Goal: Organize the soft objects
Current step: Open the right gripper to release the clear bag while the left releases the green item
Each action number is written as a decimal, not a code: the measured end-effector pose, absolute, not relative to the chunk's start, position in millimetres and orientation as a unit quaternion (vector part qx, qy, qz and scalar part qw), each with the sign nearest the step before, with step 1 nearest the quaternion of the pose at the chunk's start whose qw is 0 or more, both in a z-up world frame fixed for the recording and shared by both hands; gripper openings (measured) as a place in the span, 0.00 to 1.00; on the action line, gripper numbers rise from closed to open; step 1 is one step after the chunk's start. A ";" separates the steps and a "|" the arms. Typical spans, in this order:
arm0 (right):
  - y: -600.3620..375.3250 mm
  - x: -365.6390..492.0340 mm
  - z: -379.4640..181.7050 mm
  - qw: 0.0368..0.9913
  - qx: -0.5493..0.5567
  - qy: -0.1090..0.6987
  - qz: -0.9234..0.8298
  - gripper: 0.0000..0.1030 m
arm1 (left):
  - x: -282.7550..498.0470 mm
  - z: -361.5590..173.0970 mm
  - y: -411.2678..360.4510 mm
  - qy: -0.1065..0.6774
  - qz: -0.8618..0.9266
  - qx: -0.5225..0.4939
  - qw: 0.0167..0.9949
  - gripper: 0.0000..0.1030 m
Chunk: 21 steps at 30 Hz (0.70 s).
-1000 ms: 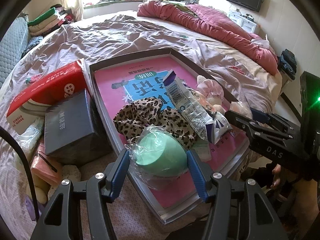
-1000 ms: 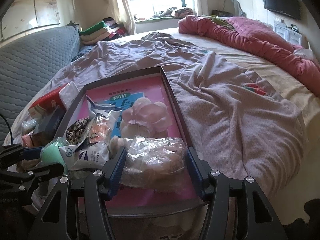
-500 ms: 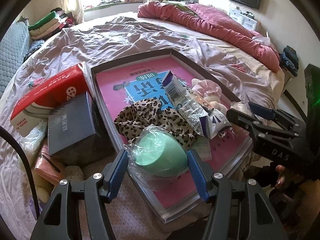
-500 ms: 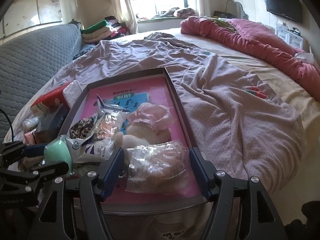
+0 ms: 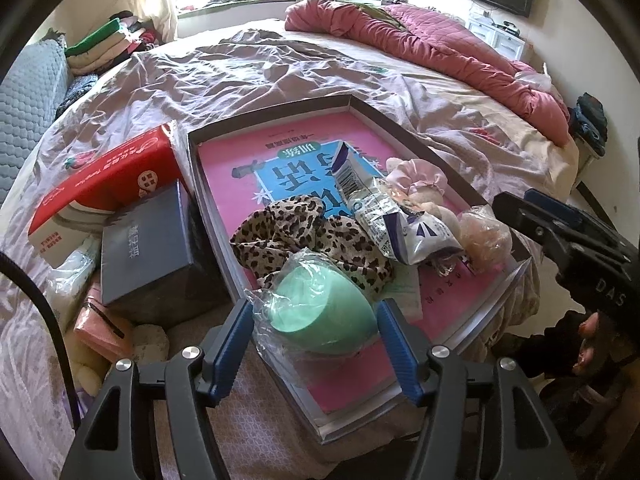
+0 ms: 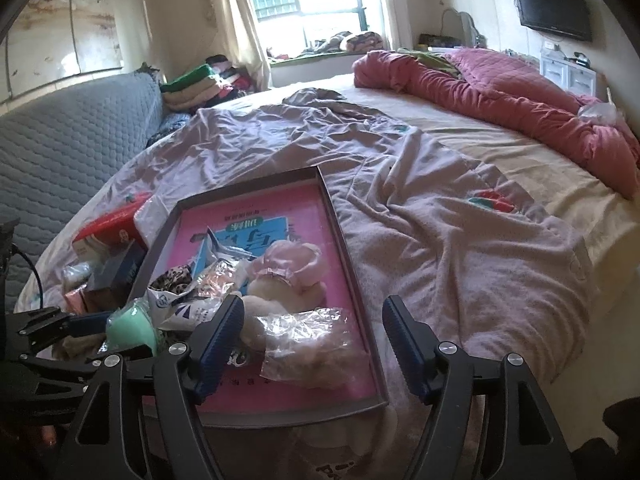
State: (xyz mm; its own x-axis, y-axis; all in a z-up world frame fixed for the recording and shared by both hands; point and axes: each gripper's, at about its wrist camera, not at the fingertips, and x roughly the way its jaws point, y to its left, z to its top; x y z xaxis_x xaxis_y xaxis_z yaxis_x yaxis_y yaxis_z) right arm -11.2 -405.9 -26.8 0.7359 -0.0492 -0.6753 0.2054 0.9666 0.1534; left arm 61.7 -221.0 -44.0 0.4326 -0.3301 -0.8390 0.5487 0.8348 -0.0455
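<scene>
My left gripper (image 5: 316, 340) is shut on a mint-green soft object in clear plastic (image 5: 320, 312), held over the near corner of the pink-lined tray (image 5: 400, 120). The tray holds a leopard-print cloth (image 5: 296, 232), a blue-white packet (image 5: 384, 212), a pink plush toy (image 5: 416, 176) and a clear bag with a beige soft thing (image 5: 484, 236). My right gripper (image 6: 312, 344) is open and empty, raised just behind that bag (image 6: 316, 344), which lies in the tray (image 6: 332, 208). The green object also shows in the right wrist view (image 6: 128, 326).
Left of the tray lie a red tissue pack (image 5: 108, 184), a dark box (image 5: 148, 244), a pink pouch (image 5: 100, 328) and plush pieces. A crumpled mauve sheet (image 6: 440, 232) covers the bed; a red quilt (image 6: 500, 96) lies at the far right.
My right gripper opened, let go of the clear bag in the tray and drew back upward. My left gripper stayed shut on the green object, shifting slightly.
</scene>
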 end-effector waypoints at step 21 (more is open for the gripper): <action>-394.8 -17.8 -6.0 0.934 0.102 0.336 -0.062 0.72 | 56.7 -8.7 -203.5 0.435 -0.254 0.080 0.860 0.72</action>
